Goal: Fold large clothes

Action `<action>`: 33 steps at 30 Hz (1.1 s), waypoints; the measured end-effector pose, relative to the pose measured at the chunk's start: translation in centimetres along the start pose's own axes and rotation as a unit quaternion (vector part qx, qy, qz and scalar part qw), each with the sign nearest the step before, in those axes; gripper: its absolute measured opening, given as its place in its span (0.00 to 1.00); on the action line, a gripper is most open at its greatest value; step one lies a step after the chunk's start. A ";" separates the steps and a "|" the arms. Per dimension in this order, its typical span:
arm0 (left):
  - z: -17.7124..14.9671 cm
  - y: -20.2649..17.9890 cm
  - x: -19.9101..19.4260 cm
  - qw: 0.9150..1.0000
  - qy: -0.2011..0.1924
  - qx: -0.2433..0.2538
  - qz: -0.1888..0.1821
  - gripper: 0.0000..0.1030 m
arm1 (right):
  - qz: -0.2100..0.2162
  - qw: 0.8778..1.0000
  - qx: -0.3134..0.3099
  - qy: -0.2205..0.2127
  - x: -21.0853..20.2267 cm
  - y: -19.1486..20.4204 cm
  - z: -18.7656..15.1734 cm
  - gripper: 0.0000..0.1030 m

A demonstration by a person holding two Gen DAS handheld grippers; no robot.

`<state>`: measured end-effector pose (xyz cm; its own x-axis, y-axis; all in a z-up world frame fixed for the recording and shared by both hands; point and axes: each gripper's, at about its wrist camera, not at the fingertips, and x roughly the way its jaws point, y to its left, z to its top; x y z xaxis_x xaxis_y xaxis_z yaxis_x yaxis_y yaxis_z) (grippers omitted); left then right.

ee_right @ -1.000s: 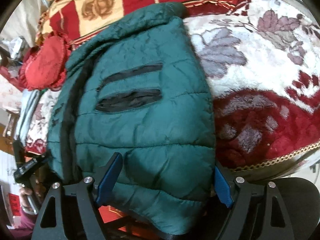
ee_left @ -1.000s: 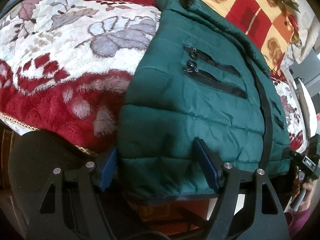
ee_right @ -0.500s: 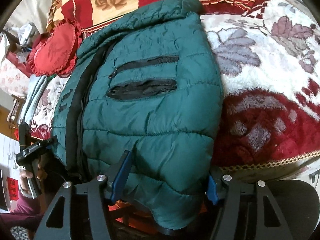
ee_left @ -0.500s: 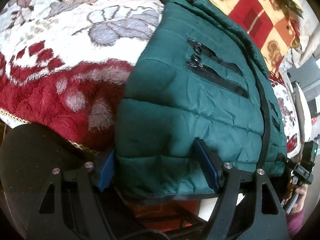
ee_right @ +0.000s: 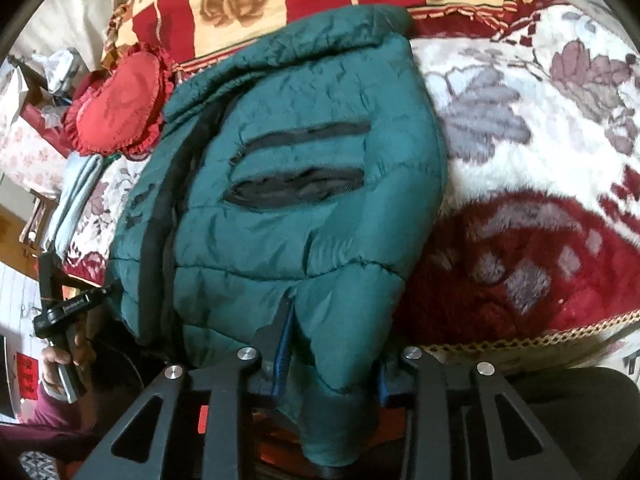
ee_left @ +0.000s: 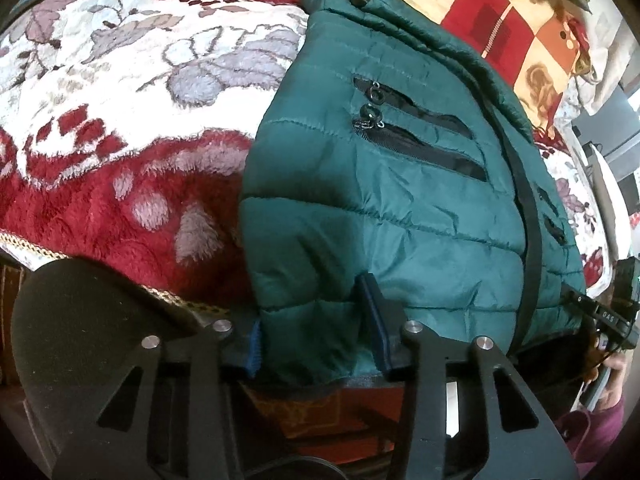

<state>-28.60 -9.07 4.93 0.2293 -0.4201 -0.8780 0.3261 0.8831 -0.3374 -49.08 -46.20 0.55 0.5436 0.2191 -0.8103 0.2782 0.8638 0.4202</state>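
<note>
Green puffer jacket (ee_left: 400,208) is lying mid-frame on the floral blanket (ee_left: 120,120), puffy, light and slick, so both the left gripper (ee_left: 316,320) and right gripper (ee_right: 332,344) are pinching hem bunches at lower centre.

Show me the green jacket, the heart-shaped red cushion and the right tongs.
green jacket (ee_right: 280,232): right wrist view, quilted front panel.
heart-shaped red cushion (ee_right: 120,104): right wrist view, its centre.
right tongs (ee_right: 332,364): right wrist view, between fingertips, clamped on hem.

My left gripper (ee_left: 316,326) pinches the hem of the green puffer jacket (ee_left: 400,184), which lies on the red-and-white floral blanket (ee_left: 120,128).
</note>
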 end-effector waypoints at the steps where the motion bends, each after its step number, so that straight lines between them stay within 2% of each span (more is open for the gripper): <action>1: 0.0 -0.3 0.2 1.000 -0.004 -0.001 0.000 0.42 | -0.001 1.000 0.000 -0.002 0.1 0.0 -0.1 0.32; 5: 0.1 0.1 0.4 1.000 -0.004 -0.021 -0.006 0.44 | 0.000 1.000 0.008 -0.005 -0.1 0.0 -0.2 0.32; 9: -0.3 -0.4 -0.1 1.000 -0.013 0.002 0.012 0.42 | -0.005 1.000 -0.003 -0.016 -0.8 0.5 -0.1 0.25; 14: -0.3 -1.3 -1.0 0.999 -0.031 0.023 0.023 0.23 | 0.017 0.999 0.003 -0.030 -1.9 0.6 0.3 0.20; 20: -0.4 -1.6 -2.6 0.998 -0.056 0.025 0.020 0.12 | 0.038 0.998 0.013 -0.045 -3.1 0.8 0.5 0.17; 26: 0.6 -1.8 -5.0 0.996 -0.083 0.014 -0.010 0.11 | 0.064 0.995 0.009 -0.080 -5.9 1.6 1.6 0.15; 33: 3.4 -2.3 -8.8 0.990 -0.137 0.014 -0.029 0.11 | 0.083 0.989 0.012 -0.124 -8.5 2.4 4.4 0.15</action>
<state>-28.27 -8.15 14.55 0.4482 -0.5146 -0.7310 0.3699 0.8512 -0.3724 -49.57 -47.96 10.23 0.7595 0.2373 -0.6057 0.1860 0.8129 0.5518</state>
